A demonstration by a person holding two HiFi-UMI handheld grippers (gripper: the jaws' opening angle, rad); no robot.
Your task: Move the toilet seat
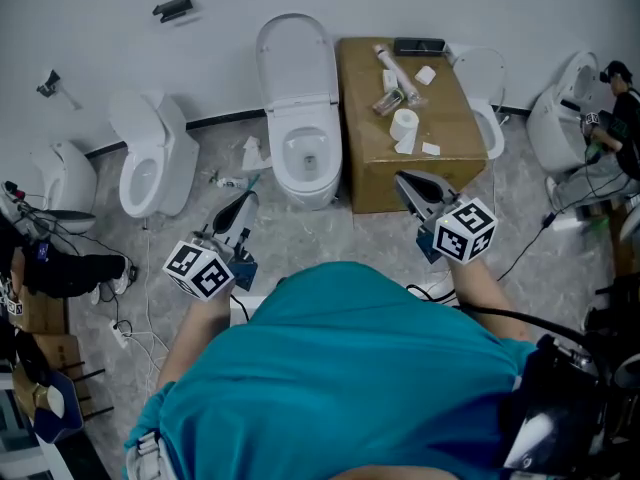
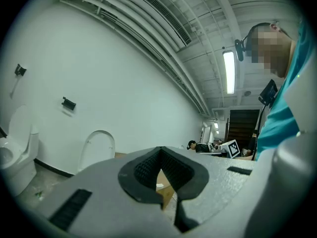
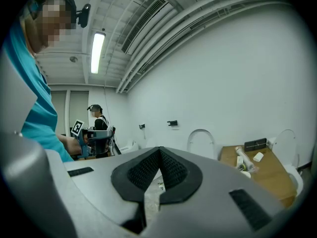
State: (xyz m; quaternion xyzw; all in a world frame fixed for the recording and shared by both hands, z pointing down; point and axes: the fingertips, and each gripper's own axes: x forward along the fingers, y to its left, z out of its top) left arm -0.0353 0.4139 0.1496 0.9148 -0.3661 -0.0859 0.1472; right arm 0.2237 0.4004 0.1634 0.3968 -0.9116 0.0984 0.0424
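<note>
A white toilet (image 1: pixel 303 153) stands against the wall straight ahead, with its lid (image 1: pixel 295 60) raised upright above the open bowl. My left gripper (image 1: pixel 241 210) hovers over the floor short of the toilet's left side, jaws shut and holding nothing. My right gripper (image 1: pixel 408 185) hangs near the front edge of the cardboard box (image 1: pixel 372 158), also shut and holding nothing. In the left gripper view the gripper (image 2: pixel 161 171) points toward the raised lid (image 2: pixel 97 148). The right gripper (image 3: pixel 158 171) in its own view looks past the lid (image 3: pixel 201 140).
The box top carries a paper roll (image 1: pixel 404 123), a tube and small parts. Two more toilets (image 1: pixel 150 158) (image 1: pixel 62 178) stand at the left and another (image 1: pixel 560 118) at the right. A loose seat (image 1: pixel 487 98) leans beside the box. Cables cross the floor; another person (image 1: pixel 622 103) works at the right.
</note>
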